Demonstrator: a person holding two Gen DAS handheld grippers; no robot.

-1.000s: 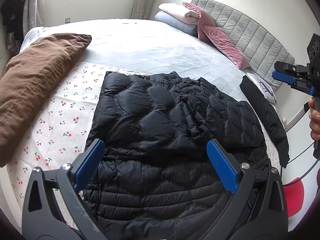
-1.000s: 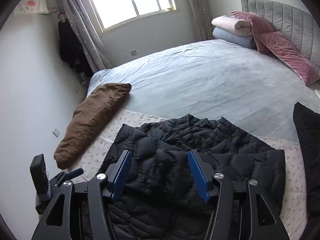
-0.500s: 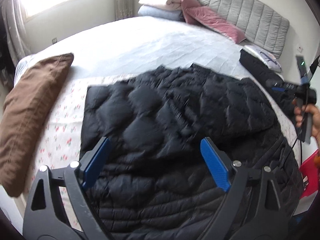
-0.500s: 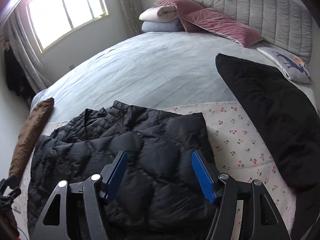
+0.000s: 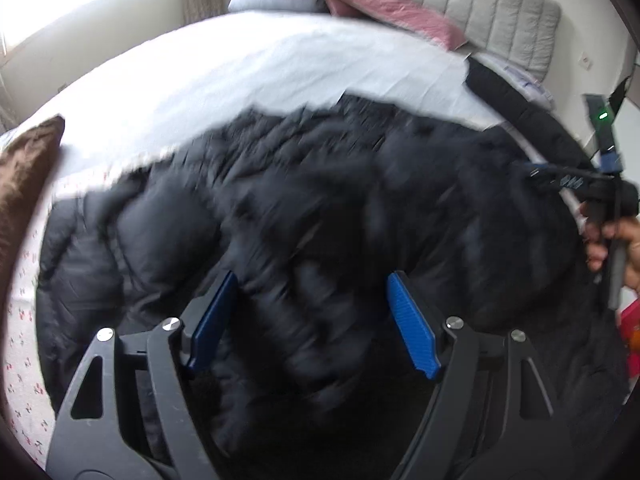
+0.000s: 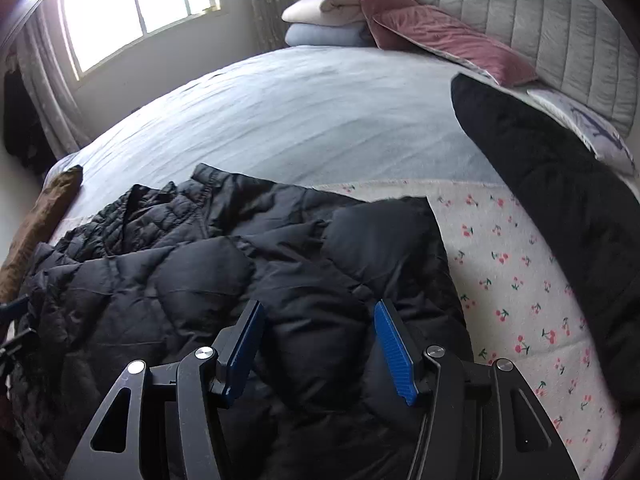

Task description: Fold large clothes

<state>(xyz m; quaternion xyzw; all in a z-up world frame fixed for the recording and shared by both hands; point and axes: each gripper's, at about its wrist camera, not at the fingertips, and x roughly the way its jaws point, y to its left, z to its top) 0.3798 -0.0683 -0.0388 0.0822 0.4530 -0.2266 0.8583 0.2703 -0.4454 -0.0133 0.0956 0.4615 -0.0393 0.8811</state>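
Observation:
A black quilted puffer jacket (image 5: 320, 208) lies spread on a cherry-print sheet (image 6: 512, 280) on the bed. My left gripper (image 5: 312, 284) is open and empty, low over the jacket's middle; this view is blurred. My right gripper (image 6: 318, 312) is open and empty, just above the jacket's right part (image 6: 280, 264). The right gripper also shows at the right edge of the left wrist view (image 5: 560, 178), held by a hand. A second black garment (image 6: 560, 184) lies to the right on the bed.
A brown pillow (image 5: 20, 184) lies at the bed's left side. Pink pillows (image 6: 440, 32) and folded blankets (image 6: 324, 20) rest against the grey headboard (image 6: 540, 12). The pale blue bedcover (image 6: 300, 112) stretches beyond the jacket. A window (image 6: 140, 4) is at the back left.
Both grippers have dropped closer to the jacket and swung right. The left gripper's jaws have narrowed somewhat. The jacket has not visibly moved.

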